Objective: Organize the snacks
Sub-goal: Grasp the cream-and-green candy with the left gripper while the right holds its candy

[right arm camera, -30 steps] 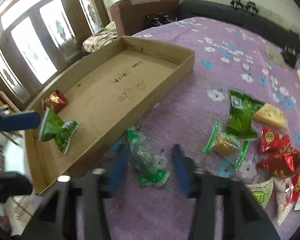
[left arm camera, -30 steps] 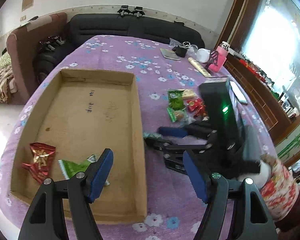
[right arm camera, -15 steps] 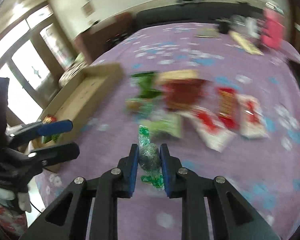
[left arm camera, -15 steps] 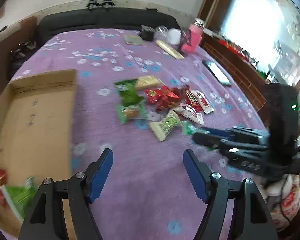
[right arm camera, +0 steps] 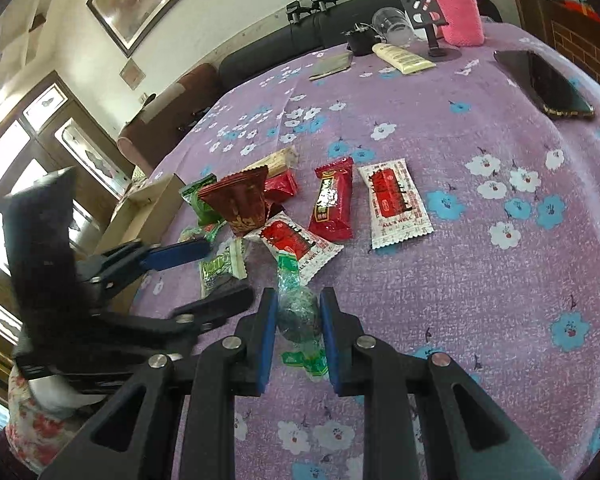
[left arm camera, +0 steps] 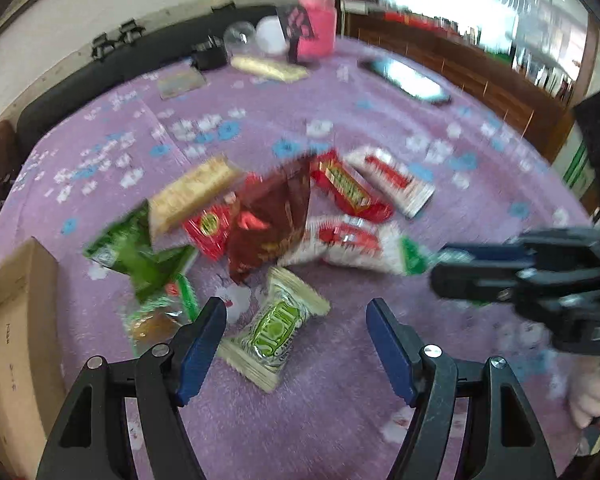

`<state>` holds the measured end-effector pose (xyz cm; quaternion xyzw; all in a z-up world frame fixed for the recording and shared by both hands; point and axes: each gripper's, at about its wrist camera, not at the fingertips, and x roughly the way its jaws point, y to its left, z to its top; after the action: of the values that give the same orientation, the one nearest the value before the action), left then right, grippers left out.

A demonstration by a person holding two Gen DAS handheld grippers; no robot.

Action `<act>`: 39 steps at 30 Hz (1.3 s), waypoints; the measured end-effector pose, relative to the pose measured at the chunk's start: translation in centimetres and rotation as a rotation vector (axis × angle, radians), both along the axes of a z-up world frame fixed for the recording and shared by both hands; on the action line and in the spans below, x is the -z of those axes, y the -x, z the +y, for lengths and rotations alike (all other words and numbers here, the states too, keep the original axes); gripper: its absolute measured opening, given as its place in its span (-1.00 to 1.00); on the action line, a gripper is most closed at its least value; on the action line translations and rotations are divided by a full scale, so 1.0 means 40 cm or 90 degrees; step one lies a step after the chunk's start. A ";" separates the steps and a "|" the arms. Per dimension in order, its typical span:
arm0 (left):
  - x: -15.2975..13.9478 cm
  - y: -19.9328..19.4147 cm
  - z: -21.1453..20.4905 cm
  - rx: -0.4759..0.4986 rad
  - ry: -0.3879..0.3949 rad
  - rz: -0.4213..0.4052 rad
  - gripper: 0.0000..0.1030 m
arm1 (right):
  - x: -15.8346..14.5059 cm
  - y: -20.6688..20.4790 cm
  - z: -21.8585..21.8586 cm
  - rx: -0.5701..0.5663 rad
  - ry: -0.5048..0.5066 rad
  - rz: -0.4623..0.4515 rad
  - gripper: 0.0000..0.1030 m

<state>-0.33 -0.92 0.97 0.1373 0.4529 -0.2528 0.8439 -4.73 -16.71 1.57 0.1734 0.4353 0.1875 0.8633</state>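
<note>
My right gripper (right arm camera: 299, 312) is shut on a green-wrapped round candy (right arm camera: 298, 312), held just above the purple flowered cloth. It also shows in the left wrist view (left arm camera: 440, 266) at the right. My left gripper (left arm camera: 294, 320) is open and empty over a light green snack pack (left arm camera: 276, 326); it shows in the right wrist view (right arm camera: 204, 272) at the left. A pile of snacks lies ahead: a dark red bag (left arm camera: 272, 220), red packs (left arm camera: 346, 188), white-red packs (right arm camera: 394, 202), green packs (left arm camera: 136, 252). The cardboard box (left arm camera: 16, 320) is at the far left.
At the table's far end stand a pink bottle (right arm camera: 458, 6), a clear cup (right arm camera: 392, 26), a cream tube (right arm camera: 402, 56) and a small booklet (right arm camera: 332, 65). A black phone (right arm camera: 548, 84) lies at the right edge. A black sofa (right arm camera: 300, 40) runs behind the table.
My left gripper has swung right from the box to the snack pile. My right gripper closed on the green candy and carried it right, away from the box.
</note>
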 end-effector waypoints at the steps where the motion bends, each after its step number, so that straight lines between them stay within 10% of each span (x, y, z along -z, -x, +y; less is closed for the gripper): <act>1: -0.001 -0.001 0.004 0.000 0.020 0.009 0.34 | -0.002 0.001 -0.001 0.001 -0.004 0.000 -0.60; 5: -0.005 0.017 0.001 0.001 0.021 0.017 -0.13 | 0.005 0.001 -0.008 0.004 -0.013 0.004 -0.60; 15: 0.005 0.014 -0.033 -0.032 0.022 -0.019 0.26 | 0.015 -0.006 0.003 0.004 0.005 0.010 -0.60; 18: -0.004 0.021 -0.008 -0.054 0.040 -0.014 -0.41 | 0.016 -0.005 0.005 0.006 0.014 0.005 -0.60; 39: -0.156 0.153 0.444 -0.283 0.218 -0.062 -0.39 | -0.143 0.044 0.217 -0.092 0.030 -0.068 -0.59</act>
<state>-6.45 16.82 7.20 -0.0975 0.3814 -0.1274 0.9104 -6.50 -8.03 7.31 0.1106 0.4043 0.2479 0.8734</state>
